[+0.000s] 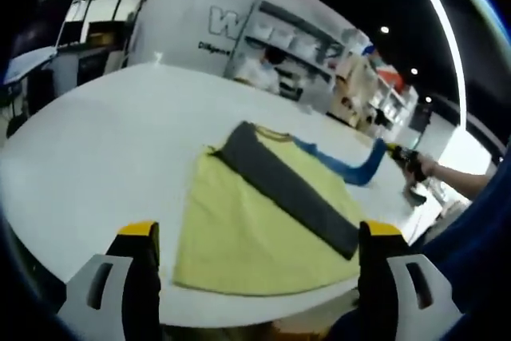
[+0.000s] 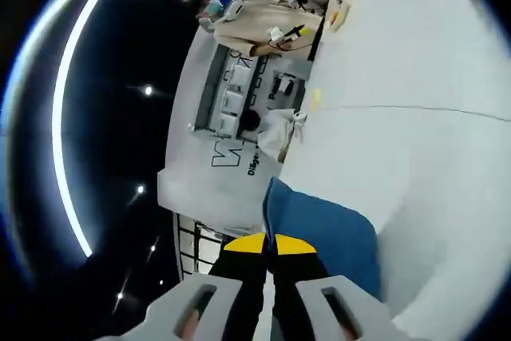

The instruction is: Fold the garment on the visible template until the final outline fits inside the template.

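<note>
Left gripper view: garment [image 1: 263, 229] lies flat on the white table [image 1: 96, 149], near the edge closest to the camera. Body is soft matte yellow fabric, roughly rectangular, smooth with few wrinkles. A dark grey sleeve [image 1: 287, 189] is folded diagonally across it as a long flat band. A blue sleeve [image 1: 351, 167] stretches away from the collar end, lifted into a curved strip. Left gripper [image 1: 259, 277]: yellow-tipped black jaws stand wide apart, holding nothing, with the garment's near hem between them. The right gripper [image 1: 403, 159] shows far right, at the blue sleeve's end, held by a hand [image 1: 431, 167]. Right gripper view: right gripper [image 2: 271, 249] has its jaws pressed together on the blue fabric [image 2: 327, 233], which hangs as a smooth fold over the white tabletop.
</note>
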Demonstrator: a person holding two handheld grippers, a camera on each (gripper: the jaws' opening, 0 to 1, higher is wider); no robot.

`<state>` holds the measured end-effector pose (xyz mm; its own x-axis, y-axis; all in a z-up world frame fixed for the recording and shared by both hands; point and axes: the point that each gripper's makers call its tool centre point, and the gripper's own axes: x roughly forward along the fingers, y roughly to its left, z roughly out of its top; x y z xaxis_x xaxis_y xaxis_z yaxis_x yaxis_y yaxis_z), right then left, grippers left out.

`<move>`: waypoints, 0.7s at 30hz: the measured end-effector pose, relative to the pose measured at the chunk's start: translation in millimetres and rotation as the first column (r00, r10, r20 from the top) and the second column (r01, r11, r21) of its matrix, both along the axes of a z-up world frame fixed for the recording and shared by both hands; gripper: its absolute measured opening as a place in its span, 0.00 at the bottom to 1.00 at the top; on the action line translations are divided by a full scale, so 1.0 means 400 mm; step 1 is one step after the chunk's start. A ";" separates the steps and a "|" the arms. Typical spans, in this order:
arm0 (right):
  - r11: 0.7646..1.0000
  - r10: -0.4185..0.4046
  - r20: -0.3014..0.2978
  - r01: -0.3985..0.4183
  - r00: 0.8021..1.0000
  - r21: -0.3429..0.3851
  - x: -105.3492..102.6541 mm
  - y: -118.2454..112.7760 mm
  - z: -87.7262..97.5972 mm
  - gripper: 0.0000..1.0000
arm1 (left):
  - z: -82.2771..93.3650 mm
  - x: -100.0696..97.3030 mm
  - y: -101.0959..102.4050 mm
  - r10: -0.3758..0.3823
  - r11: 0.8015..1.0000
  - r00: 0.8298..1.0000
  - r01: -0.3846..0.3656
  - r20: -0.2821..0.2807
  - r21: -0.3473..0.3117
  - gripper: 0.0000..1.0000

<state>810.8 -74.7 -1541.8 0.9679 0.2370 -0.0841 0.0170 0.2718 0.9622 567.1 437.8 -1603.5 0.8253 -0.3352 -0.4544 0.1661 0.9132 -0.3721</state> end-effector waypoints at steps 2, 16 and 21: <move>0.998 0.055 0.043 -0.055 0.998 0.008 0.021 0.081 0.061 0.00 | 0.001 -0.005 0.042 0.016 1.000 1.000 -0.016 0.008 -0.007 0.99; 0.966 0.257 0.086 -0.256 0.963 -0.020 0.014 0.443 0.185 0.00 | -0.008 -0.021 0.194 0.006 1.000 1.000 -0.007 -0.013 -0.020 0.99; 0.955 0.296 0.090 -0.296 0.951 -0.012 0.001 0.521 0.201 0.00 | -0.011 -0.021 0.225 0.002 1.000 1.000 -0.003 -0.012 -0.030 0.99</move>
